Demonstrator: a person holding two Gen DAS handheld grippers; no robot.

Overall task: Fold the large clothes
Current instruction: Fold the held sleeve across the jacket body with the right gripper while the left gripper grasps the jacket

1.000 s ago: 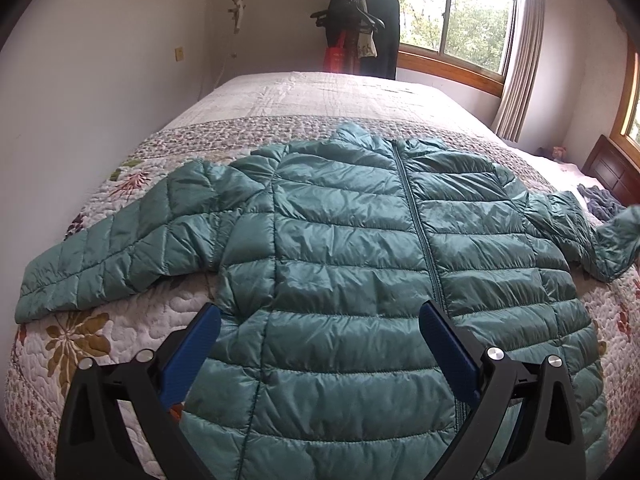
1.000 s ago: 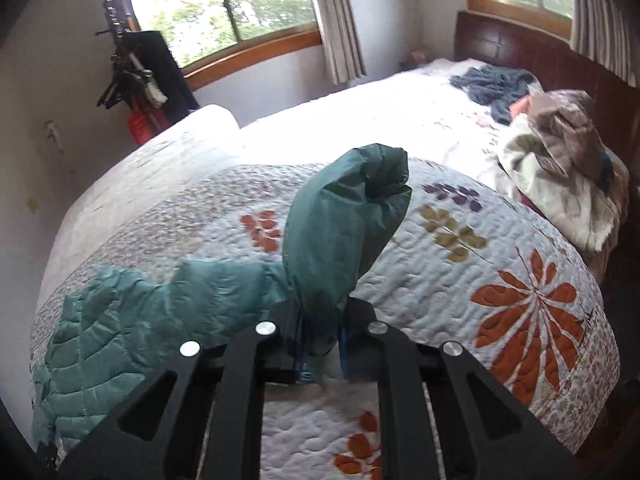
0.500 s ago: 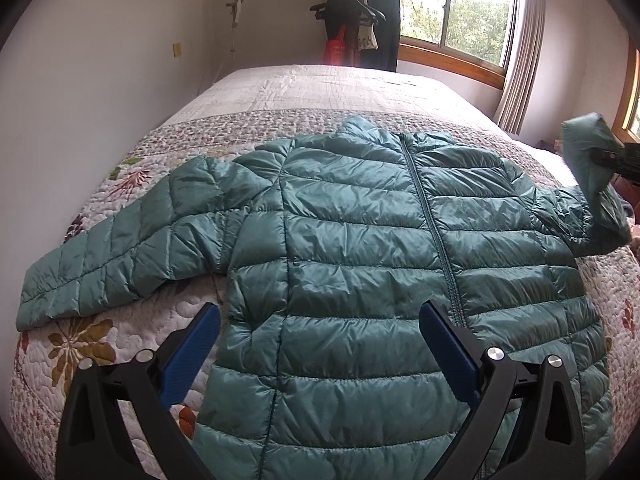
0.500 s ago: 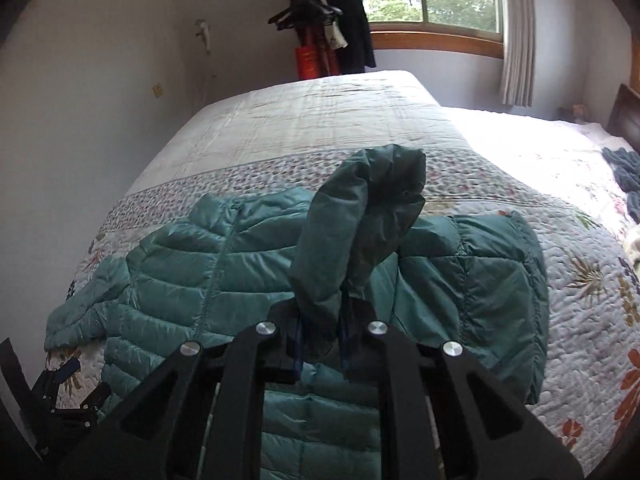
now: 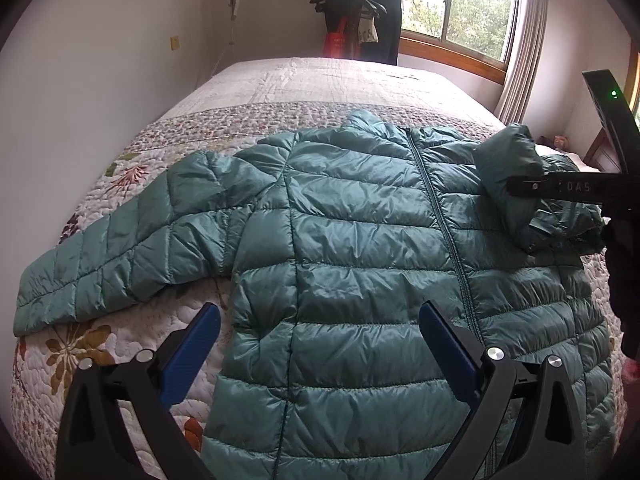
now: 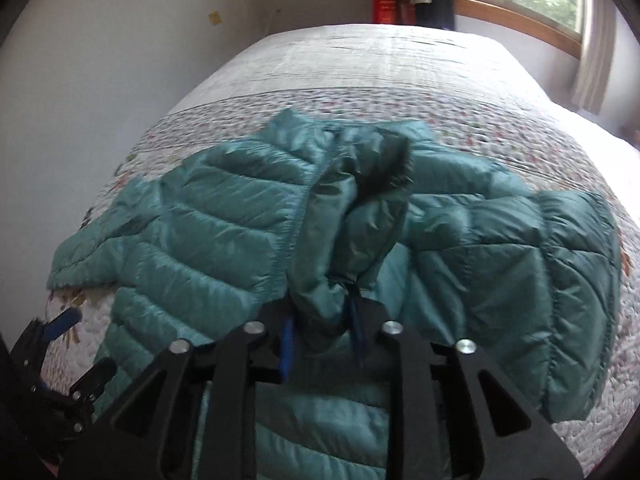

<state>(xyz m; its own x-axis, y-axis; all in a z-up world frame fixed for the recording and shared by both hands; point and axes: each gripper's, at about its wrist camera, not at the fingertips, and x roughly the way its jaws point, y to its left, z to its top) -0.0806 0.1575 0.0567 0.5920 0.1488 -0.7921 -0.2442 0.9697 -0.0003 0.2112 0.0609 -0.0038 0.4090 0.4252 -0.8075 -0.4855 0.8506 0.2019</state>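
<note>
Bed: a floral quilted bed (image 5: 120,344) carries everything.
Jacket: a teal quilted puffer jacket (image 5: 360,264) lies front-up, zipped, across the bed, glossy and ribbed.
Right hand-held gripper (image 6: 320,340): clamped on the jacket's sleeve cuff (image 6: 344,240), raised above the chest.
Left hand-held gripper (image 5: 320,340): blue pads spread wide, hovering over the hem, empty.

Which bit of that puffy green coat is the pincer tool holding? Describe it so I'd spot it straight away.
On the flower-patterned quilt lies a teal quilted puffer jacket, front up, zipped. The right gripper is shut on the cuff end of one sleeve, folded over the chest. The other sleeve lies flat, stretched outward.
</note>
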